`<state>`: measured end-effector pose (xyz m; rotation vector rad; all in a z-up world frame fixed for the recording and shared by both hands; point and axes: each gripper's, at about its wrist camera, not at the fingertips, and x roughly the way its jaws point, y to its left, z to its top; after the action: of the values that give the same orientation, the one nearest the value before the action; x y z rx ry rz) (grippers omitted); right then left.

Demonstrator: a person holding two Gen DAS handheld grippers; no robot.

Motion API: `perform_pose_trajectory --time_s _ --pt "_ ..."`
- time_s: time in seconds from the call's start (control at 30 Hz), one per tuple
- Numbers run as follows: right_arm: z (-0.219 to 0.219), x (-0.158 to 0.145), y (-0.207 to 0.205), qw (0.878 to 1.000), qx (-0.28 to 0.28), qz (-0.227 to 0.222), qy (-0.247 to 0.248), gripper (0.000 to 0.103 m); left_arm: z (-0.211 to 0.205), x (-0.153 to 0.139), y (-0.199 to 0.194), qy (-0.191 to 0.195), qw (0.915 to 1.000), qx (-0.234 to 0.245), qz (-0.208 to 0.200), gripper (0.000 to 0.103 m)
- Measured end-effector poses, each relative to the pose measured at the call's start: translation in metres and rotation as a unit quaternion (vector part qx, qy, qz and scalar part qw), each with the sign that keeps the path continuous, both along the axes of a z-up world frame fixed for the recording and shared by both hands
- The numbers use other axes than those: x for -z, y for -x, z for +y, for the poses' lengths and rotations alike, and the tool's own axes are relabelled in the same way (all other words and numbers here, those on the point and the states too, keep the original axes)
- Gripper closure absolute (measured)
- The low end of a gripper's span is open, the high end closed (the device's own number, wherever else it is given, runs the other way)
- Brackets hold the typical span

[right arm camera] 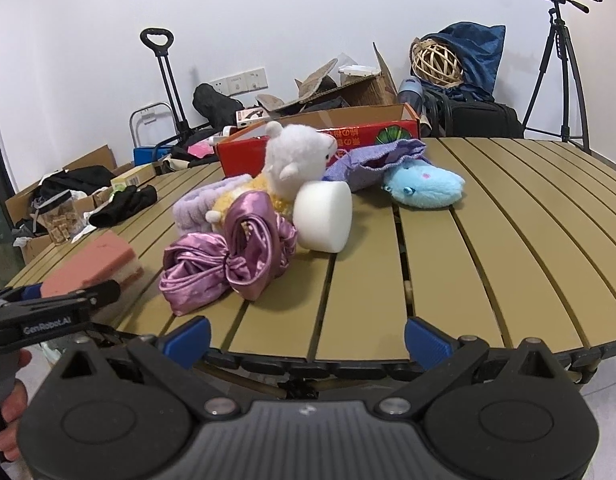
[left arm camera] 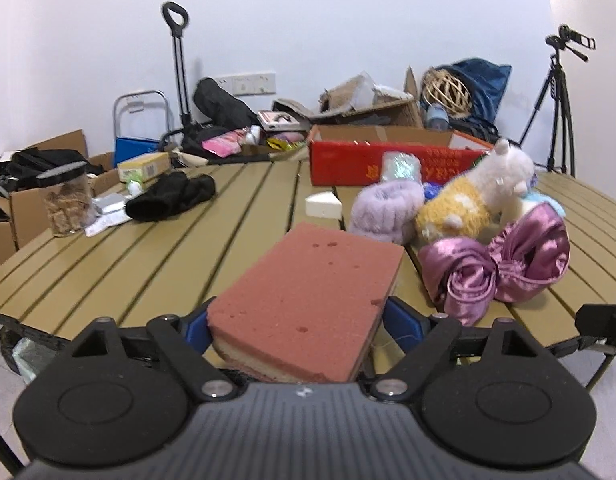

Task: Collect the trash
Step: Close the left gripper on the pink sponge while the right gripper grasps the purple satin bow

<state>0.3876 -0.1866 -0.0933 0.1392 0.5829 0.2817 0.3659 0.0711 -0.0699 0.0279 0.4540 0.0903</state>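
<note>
My left gripper is shut on a pink sponge with a pale bottom layer, held at the near edge of the slatted table. The sponge also shows in the right wrist view, at the left with the left gripper on it. My right gripper is open and empty at the table's near edge. Ahead of it lie a purple satin bow, a white foam cylinder and a white and yellow plush alpaca.
A red cardboard box stands at the table's far side. A black glove, a jar of snacks, a white foam wedge, a lilac headband and a blue plush lie on the table. Clutter and a tripod stand behind.
</note>
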Motion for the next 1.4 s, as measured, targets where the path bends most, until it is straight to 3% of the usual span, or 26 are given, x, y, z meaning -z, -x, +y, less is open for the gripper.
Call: perform_pose_trajectory --time_s 0.47,0.93,1.23,1.33,1.4 --pt "0.049 -0.01 -0.032 0.999 -0.025 -0.039 -0.013 0.0 0.033 -0.017 0.017 0.03 0.9978 -0.057 -0.014 0.017" --pt "0.087 0.005 -0.066 0.999 -0.023 -0.02 0.029 0.0 0.037 -0.013 0.014 0.036 0.9977 -0.057 -0.004 0.017" --pt "0.091 0.009 -0.063 0.998 -0.028 -0.039 0.041 0.018 0.039 -0.011 0.011 0.036 0.9972 -0.065 0.002 0.017" --pt "0.09 0.008 -0.06 0.998 -0.032 -0.048 0.039 0.028 0.04 -0.011 0.011 0.037 0.997 -0.067 0.003 0.017" --pt "0.088 0.007 -0.057 0.997 -0.037 -0.055 0.036 0.04 0.041 -0.011 0.01 0.036 0.9969 -0.069 0.004 0.017"
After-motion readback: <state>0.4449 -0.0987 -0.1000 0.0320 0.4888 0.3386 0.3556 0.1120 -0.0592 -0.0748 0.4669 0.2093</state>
